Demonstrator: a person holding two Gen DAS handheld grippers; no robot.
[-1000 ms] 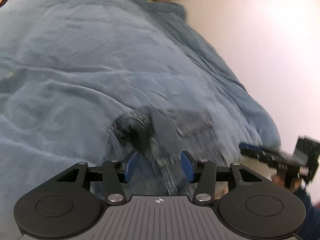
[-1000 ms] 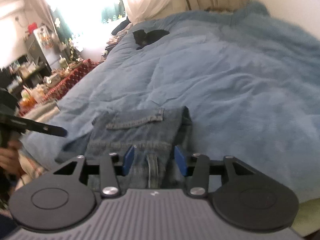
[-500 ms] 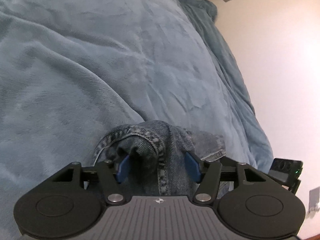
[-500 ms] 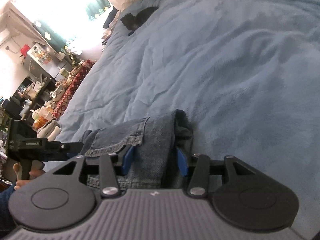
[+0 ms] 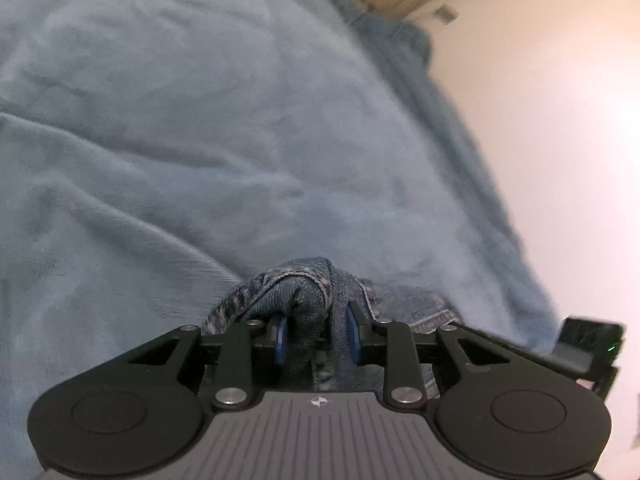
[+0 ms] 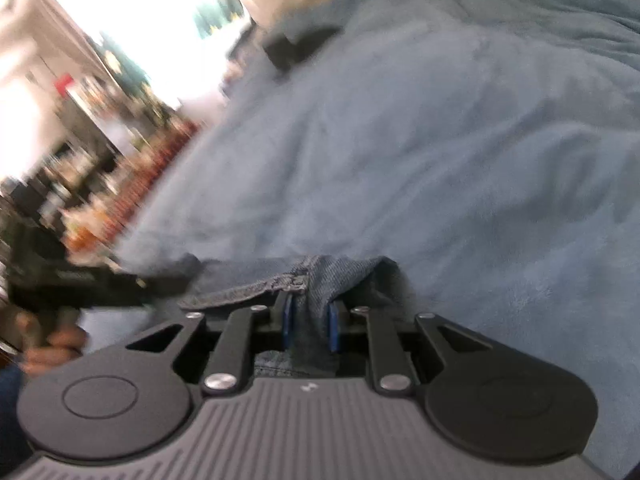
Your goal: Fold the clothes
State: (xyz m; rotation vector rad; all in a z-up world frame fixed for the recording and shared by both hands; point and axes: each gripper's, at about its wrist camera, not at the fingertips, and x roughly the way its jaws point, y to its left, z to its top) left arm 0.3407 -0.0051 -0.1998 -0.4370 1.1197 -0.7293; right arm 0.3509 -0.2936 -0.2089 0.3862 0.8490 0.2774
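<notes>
A pair of blue denim jeans (image 5: 304, 296) lies on a blue fleece blanket (image 5: 200, 140) that covers a bed. My left gripper (image 5: 318, 338) is shut on a bunched fold of the jeans near a seam. My right gripper (image 6: 310, 326) is shut on another edge of the jeans (image 6: 336, 276). The denim rises between both pairs of blue pads. Most of the garment is hidden under the gripper bodies. The right gripper shows at the right edge of the left wrist view (image 5: 588, 344). The left gripper and the hand that holds it show blurred at the left of the right wrist view (image 6: 80, 280).
A pale wall (image 5: 540, 120) runs along the bed's right side. A dark item (image 6: 296, 46) lies far up the blanket. A bright window (image 6: 160, 8) and cluttered shelves (image 6: 80, 184) stand beyond the bed's left side.
Both grippers have closed from open onto the jeans. Both have moved forward and lifted the denim edges, and the right wrist view is now blurred by motion.
</notes>
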